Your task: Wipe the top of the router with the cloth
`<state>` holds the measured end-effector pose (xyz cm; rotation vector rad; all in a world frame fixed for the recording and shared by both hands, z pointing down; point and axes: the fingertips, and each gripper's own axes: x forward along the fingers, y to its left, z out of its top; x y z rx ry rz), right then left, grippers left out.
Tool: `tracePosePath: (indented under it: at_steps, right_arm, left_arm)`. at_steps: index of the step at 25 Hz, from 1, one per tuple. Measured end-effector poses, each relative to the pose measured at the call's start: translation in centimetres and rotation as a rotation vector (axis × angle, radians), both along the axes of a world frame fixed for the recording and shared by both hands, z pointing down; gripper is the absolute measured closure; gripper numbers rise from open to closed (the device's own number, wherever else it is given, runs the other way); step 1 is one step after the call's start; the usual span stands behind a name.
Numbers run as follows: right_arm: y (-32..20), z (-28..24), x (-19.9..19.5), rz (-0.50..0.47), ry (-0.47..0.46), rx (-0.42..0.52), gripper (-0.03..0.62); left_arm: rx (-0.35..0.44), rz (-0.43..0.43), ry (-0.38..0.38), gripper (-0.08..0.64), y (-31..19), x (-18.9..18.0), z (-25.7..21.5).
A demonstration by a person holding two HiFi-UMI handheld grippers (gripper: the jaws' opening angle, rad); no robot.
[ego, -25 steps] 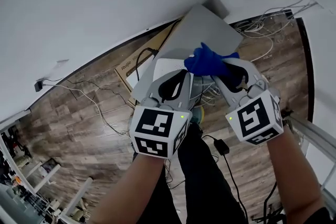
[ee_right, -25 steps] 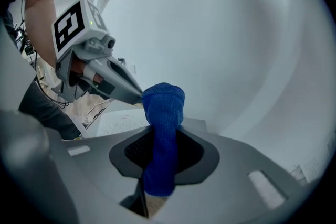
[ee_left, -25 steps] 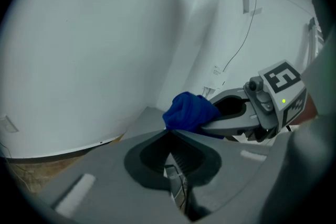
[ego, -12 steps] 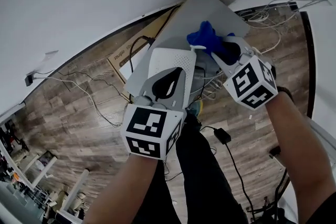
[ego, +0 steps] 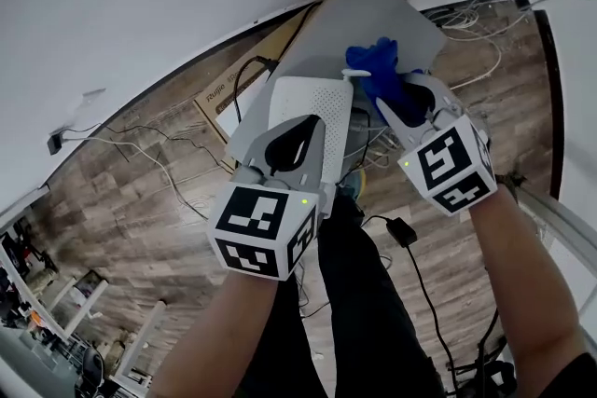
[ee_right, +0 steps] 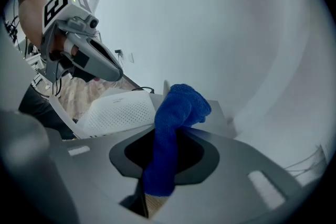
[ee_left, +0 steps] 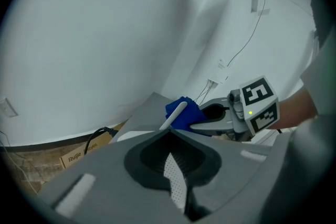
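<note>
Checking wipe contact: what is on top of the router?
The router shows a bare top; the cloth, in the right gripper, is beside its far edge. The left gripper covers the near end.

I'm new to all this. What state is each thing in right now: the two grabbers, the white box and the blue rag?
Left gripper: shut on the router's edge.
Right gripper: shut on the cloth.
Router: gripped at one edge, perforated top facing up.
Cloth: bunched, sticking out past the jaws, beside the antenna; whether it touches the router cannot be told.
</note>
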<state>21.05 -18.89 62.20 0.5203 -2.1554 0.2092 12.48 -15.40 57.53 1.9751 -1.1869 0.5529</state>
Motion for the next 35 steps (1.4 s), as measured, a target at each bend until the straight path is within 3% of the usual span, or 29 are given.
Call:
tracePosePath:
  at_steps: [8, 17, 22, 26, 35]
  right_arm:
    - [3.7, -2.5, -0.5, 0.122, -0.051, -0.002, 0.479]
    - [10.8, -0.7, -3.9, 0.066, 0.003, -0.048, 0.479]
    - [12.6, -0.7, -7.2, -0.004, -0.010, -0.088, 0.479]
    - [12.3, -0.1, -8.9, -0.083, 0.034, -0.083, 0.479]
    - [11.9, 0.2, -16.3, -0.355, 0.108, -0.084, 0.479]
  left_arm:
    - [0.022, 0.080, 0.007, 0.560, 0.7, 0.4, -0.9]
    - [0.027, 0.102, 0.012, 0.560, 4.5, -2.3, -0.7]
    - [0.030, 0.062, 0.023, 0.560, 6.6, -5.8, -0.8]
    - [0.034, 0.019, 0.027, 0.560, 8.4, -8.7, -0.8]
    - [0.031, -0.115, 0.061, 0.560, 10.8, -15.0, -0.7]
